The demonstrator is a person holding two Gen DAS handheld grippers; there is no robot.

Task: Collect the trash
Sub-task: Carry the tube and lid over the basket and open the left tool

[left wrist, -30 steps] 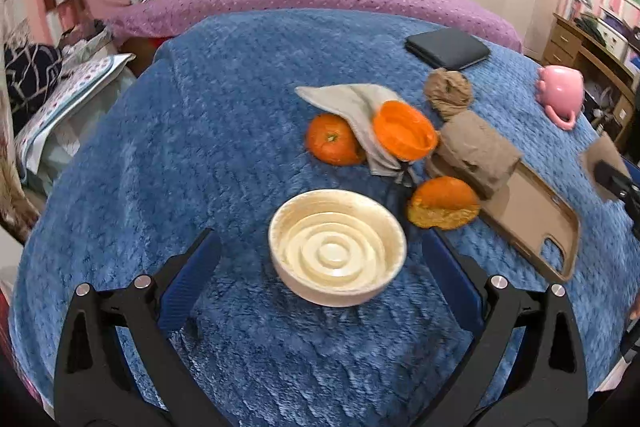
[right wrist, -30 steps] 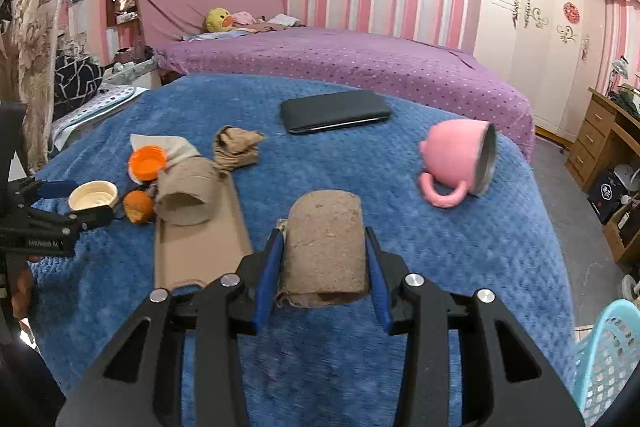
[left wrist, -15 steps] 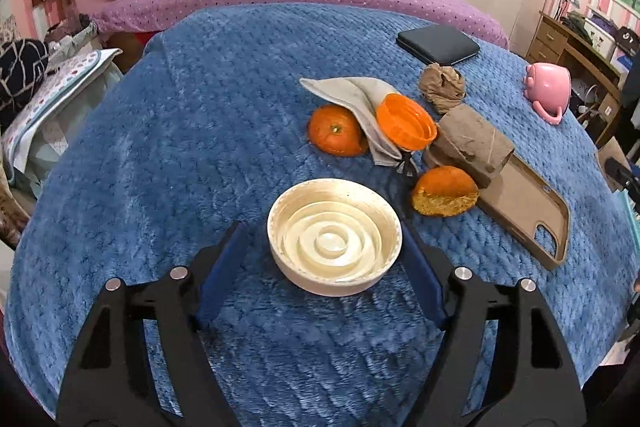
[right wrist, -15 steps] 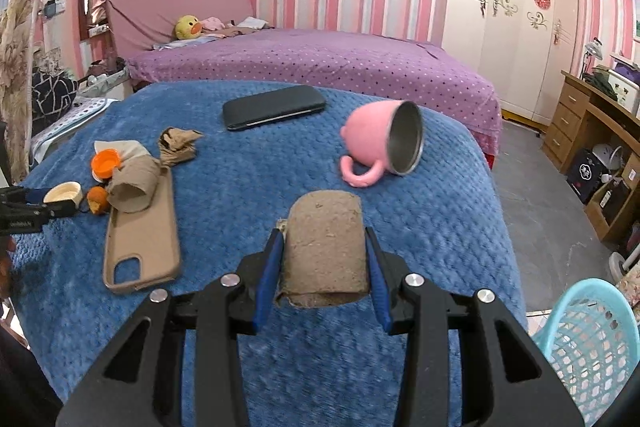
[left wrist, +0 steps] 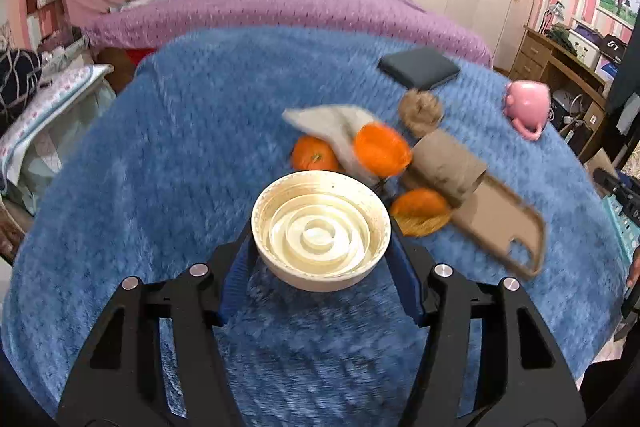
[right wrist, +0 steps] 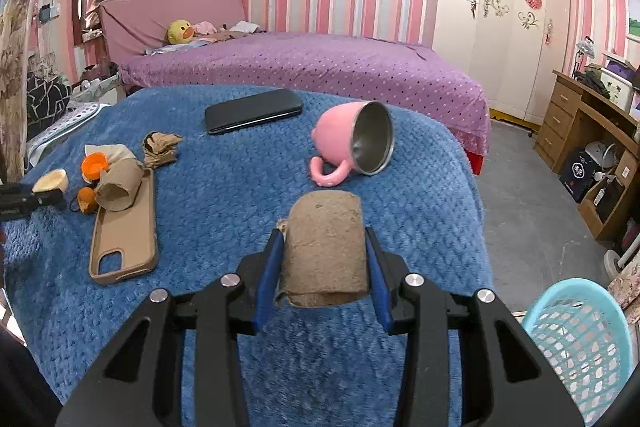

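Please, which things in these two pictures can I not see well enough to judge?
- Basket, right wrist view: cut off by the edge; its contents cannot be told.
- Cardboard roll in the right tool: hides the blanket beyond.
- Lid in the left tool: hides its underside.
- Left view: blurred.

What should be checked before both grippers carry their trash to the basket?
1. Right gripper shut on cardboard roll: ok.
2. Left gripper shut on white lid: ok.
3. Lid lifted off the blanket: cannot tell.
4. Basket in view, beside the bed at lower right: ok.
5. All trash gathered: not ok; second roll, orange cap and peel remain.
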